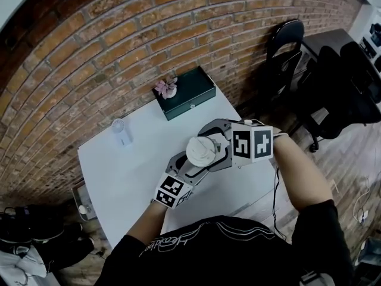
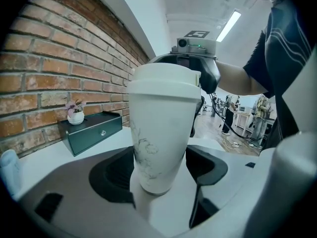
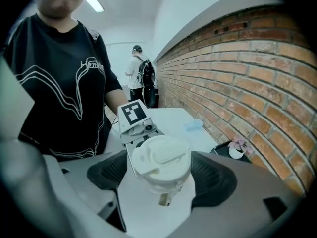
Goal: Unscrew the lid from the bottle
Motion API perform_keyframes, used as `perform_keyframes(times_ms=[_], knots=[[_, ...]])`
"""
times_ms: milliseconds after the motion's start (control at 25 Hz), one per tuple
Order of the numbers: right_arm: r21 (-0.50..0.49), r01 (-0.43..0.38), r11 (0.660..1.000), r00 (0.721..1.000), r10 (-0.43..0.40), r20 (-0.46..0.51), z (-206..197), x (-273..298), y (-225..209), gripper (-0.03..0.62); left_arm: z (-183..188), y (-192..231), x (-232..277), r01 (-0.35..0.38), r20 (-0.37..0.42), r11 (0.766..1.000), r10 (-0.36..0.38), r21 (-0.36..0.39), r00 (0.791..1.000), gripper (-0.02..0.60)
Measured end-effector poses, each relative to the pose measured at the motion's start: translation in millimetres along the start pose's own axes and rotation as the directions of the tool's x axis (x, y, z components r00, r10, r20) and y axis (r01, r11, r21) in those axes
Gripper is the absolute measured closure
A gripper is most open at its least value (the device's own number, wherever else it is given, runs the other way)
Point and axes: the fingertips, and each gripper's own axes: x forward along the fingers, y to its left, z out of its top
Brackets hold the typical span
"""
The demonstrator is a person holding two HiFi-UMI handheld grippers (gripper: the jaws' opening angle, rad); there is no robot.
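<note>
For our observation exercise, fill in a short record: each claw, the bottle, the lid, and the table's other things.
Left claw: shut on bottle's lower body
Right claw: round the lid; contact unclear
Bottle: white, held above the table
Lid: on the bottle
Table: white; green box with pot plant on it, clear cup

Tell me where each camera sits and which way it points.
Head view: on the person's head, looking down at the table; both forearms show.
Left gripper view: on the left tool, facing the bottle; their other arm shows.
Right gripper view: on the right tool, facing the lid; their chest shows.
All share the bottle.
</note>
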Motion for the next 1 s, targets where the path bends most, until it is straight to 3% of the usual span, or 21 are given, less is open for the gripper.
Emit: perform_keyframes(times_ms=[120, 240, 360, 480, 600, 680, 1000], knots=[[0.088, 0.088, 0.992, 0.993, -0.094, 0.071, 6.1, -1.8, -0.2, 0.183, -1.0, -0.7, 0.2, 0.0, -0.008, 1.0, 0.0, -0.003, 1.0, 0.235], [0.165, 0.223, 0.961, 0.952, -0.251, 0.176, 20.1, -7.7, -9.1, 0.183, -0.5, 0.3, -0.7, -0.002, -0.002, 1.0, 0.002, -0.003, 1.0, 0.235], [0.252, 0.334, 0.908, 0.894, -0.39, 0.221, 21.7, -13.9, -17.3, 0.183, 0.1, 0.9, -0.1, -0.007, 0.002, 1.0, 0.007, -0.009, 1.0, 0.235], [0.391, 0.392, 0.832, 0.85, -0.49, 0.191, 13.9, -15.1, -21.9, 0.184, -1.1, -0.3, -1.0, -0.017, -0.003, 1.0, 0.017, -0.018, 1.0, 0.235], [0.526, 0.391, 0.755, 0.827, -0.539, 0.16, 7.5, -11.8, -23.8, 0.181, 0.0, -0.5, -1.0, -0.023, 0.004, 1.0, 0.023, -0.021, 1.0, 0.236], [0.564, 0.395, 0.725, 0.81, -0.565, 0.159, 6.8, -8.8, -24.5, 0.18, 0.6, -0.5, -0.2, -0.026, 0.011, 0.999, 0.026, -0.025, 1.0, 0.235], [0.558, 0.484, 0.674, 0.775, -0.627, 0.085, 2.0, -2.6, -26.9, 0.201, 0.8, -0.8, -0.5, -0.03, 0.017, 0.999, 0.03, -0.032, 0.999, 0.235]])
